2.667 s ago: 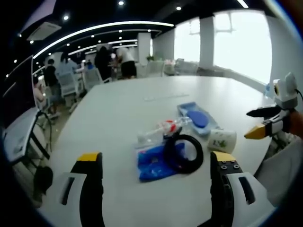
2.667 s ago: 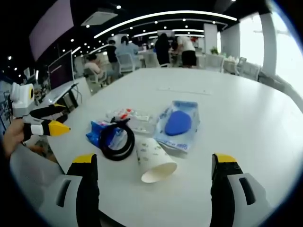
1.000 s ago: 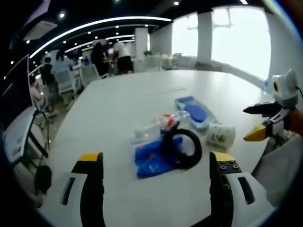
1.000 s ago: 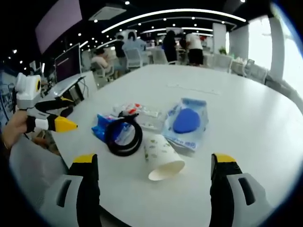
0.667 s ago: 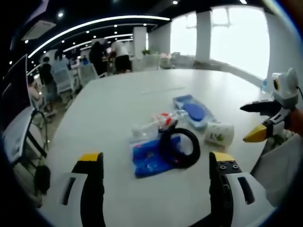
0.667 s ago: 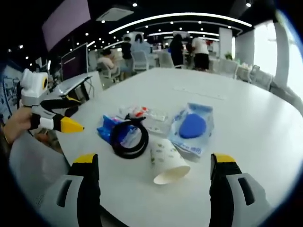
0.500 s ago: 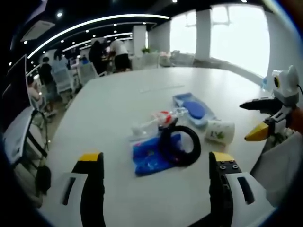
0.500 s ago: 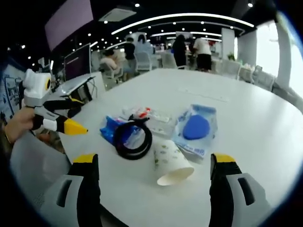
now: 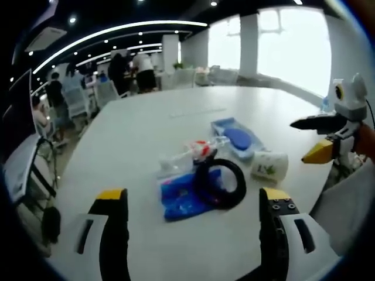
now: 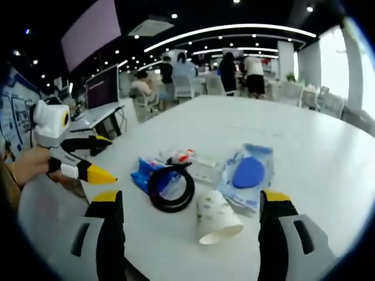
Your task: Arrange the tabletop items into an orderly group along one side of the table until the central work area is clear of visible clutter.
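Note:
A cluster of items lies on the white table (image 9: 135, 134). A black ring (image 9: 220, 182) rests on a blue packet (image 9: 176, 199). Behind them is a clear packet with a red part (image 9: 193, 152), then a clear pouch with a blue pad (image 9: 237, 137). A paper cup (image 9: 268, 165) lies on its side. My left gripper (image 9: 193, 196) is open, short of the cluster, holding nothing. The right gripper (image 9: 304, 140) hovers open at the table's right edge. In the right gripper view, my right gripper (image 10: 191, 197) is open before the ring (image 10: 171, 188), cup (image 10: 215, 218) and pouch (image 10: 249, 172); the left gripper (image 10: 108, 158) hangs open at left.
A thin pale strip (image 9: 190, 112) lies farther out on the table. Beyond the far end stand several people and chairs (image 9: 126, 73). A desk with a monitor (image 10: 102, 88) is at the left in the right gripper view. A hand (image 10: 26, 167) holds the left gripper.
Both views have drifted a little with the hands. The items on the table lie where they were. Both grippers stay open and hold nothing.

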### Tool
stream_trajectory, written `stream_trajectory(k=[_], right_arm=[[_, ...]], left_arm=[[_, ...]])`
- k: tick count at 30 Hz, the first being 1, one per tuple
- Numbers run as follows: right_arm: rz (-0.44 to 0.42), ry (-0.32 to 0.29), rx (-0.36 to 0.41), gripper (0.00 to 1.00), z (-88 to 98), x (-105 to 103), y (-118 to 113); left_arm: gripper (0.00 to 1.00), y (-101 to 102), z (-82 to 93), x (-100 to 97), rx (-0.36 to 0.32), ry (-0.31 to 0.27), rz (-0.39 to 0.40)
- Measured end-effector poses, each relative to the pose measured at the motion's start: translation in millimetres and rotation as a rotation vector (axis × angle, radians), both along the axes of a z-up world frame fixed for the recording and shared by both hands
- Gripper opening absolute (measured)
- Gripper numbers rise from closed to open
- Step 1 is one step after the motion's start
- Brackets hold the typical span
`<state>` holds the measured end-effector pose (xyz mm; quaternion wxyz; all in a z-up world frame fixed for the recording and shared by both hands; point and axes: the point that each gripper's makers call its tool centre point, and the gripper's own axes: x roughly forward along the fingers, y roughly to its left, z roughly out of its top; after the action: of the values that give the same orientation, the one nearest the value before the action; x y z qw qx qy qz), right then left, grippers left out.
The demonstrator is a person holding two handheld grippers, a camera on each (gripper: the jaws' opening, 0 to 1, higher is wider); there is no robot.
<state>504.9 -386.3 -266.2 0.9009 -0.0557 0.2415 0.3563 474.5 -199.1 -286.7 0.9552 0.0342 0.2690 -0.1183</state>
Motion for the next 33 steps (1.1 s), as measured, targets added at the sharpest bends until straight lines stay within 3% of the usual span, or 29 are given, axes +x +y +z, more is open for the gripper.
stream_trajectory(k=[6, 13, 16, 33], right_arm=[[0.024, -0.012, 0.03, 0.95, 16.4, 9.1, 8.5], [0.058, -0.031, 0.005, 0.95, 27.6, 19.9, 19.4], [0.076, -0.046, -0.038, 0.95, 25.9, 24.3, 22.5], [0.137, -0.029, -0.102, 0.95, 21.2, 64.5, 36.4]], left_arm=[[0.9, -1.3, -3.4, 0.2, 0.012, 0.013, -0.014], [0.91, -8.7, 2.9, 3.3, -0.023, -0.021, -0.047], [0.92, -13.3, 8.2, 5.2, -0.064, -0.046, -0.055], [0.91, -13.0, -4.3, 3.3, -0.05, 0.001, -0.059]])
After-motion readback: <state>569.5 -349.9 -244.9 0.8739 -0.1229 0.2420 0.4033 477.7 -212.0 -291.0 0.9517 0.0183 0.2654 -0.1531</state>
